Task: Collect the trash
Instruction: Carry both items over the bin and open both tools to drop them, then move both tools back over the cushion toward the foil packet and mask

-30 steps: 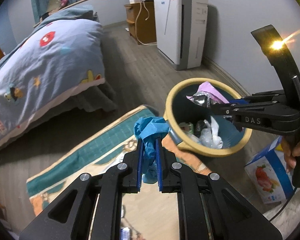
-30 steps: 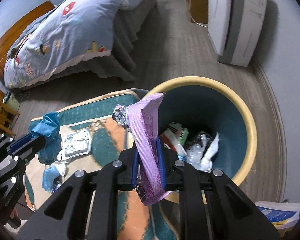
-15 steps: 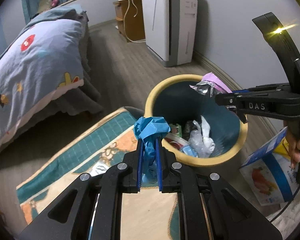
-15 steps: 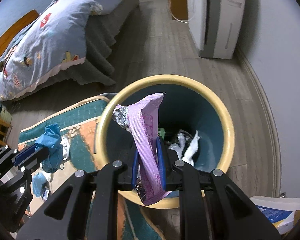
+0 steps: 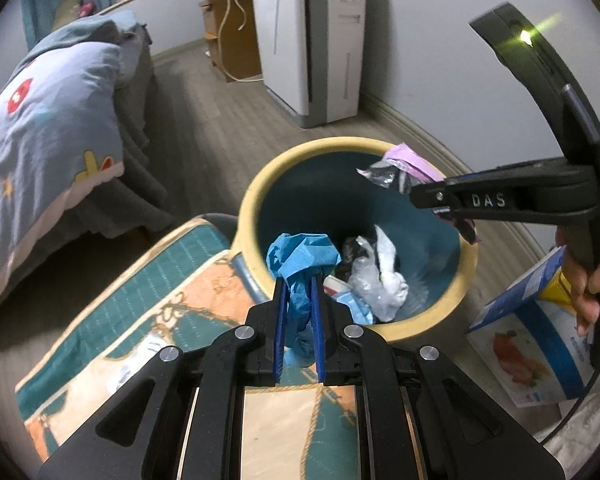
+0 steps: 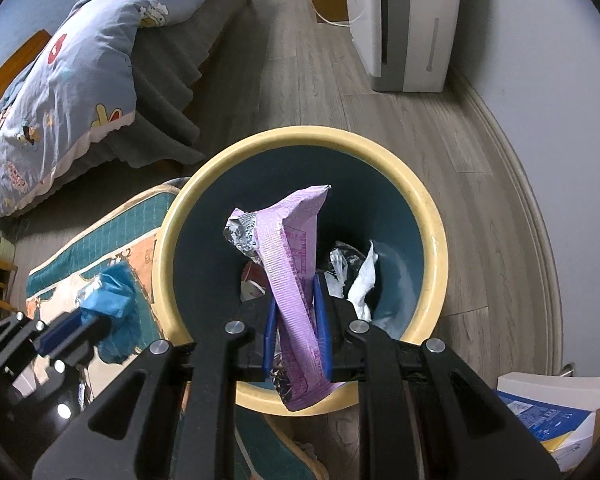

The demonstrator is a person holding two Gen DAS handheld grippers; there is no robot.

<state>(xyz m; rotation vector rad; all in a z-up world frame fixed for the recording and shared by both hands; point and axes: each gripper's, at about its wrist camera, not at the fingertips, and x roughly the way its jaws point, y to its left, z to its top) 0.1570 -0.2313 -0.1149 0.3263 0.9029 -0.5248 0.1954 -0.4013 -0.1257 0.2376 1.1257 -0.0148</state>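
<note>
right now your left gripper (image 5: pixel 298 312) is clamped on a crumpled blue glove (image 5: pixel 302 258) at the near rim of the bin (image 5: pixel 466 280). your right gripper (image 6: pixel 296 320) pinches a purple wrapper (image 6: pixel 290 248) over the bin's opening, above the trash inside.

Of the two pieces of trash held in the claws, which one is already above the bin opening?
The purple wrapper in the right claw, above the bin opening. The crumpled blue glove in the left claw is only at the rim.

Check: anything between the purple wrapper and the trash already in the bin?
Nothing: in the right wrist view the purple wrapper hangs over open bin space above the trash.
</note>
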